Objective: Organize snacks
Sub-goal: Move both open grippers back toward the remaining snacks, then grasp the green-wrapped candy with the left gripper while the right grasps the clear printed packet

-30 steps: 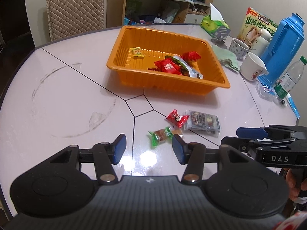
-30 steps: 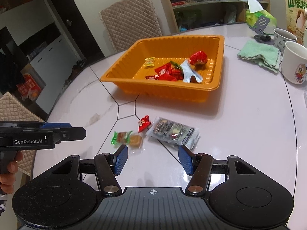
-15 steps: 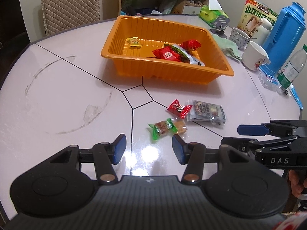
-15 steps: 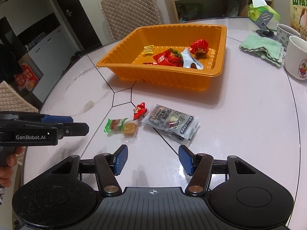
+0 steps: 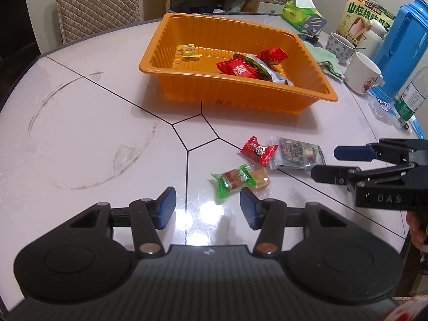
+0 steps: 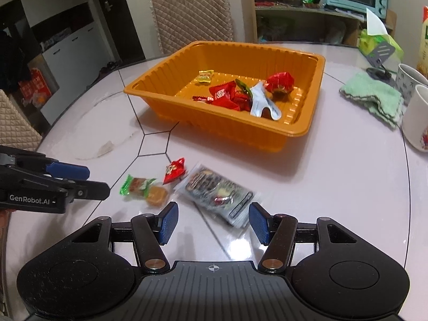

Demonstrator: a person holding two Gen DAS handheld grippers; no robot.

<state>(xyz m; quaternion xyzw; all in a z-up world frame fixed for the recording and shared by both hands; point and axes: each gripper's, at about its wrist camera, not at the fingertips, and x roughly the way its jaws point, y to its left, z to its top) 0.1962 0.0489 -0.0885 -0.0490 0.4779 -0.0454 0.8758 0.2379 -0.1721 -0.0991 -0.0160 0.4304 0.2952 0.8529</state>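
Observation:
An orange tray holds several snacks. Three snacks lie loose on the table in front of it: a green-ended cake bar, a small red candy and a clear flat packet. My left gripper is open and empty, just short of the cake bar; it also shows at the left of the right wrist view. My right gripper is open and empty, just short of the flat packet; it also shows at the right of the left wrist view.
A green cloth, two mugs, a blue jug, a water bottle, a snack box and a tissue pack stand at the table's right. A padded chair and a shelf stand behind.
Both grippers have moved forward and lower toward the loose snacks, which now lie close in front of the fingertips. Both stay open and empty. The snacks have not moved.

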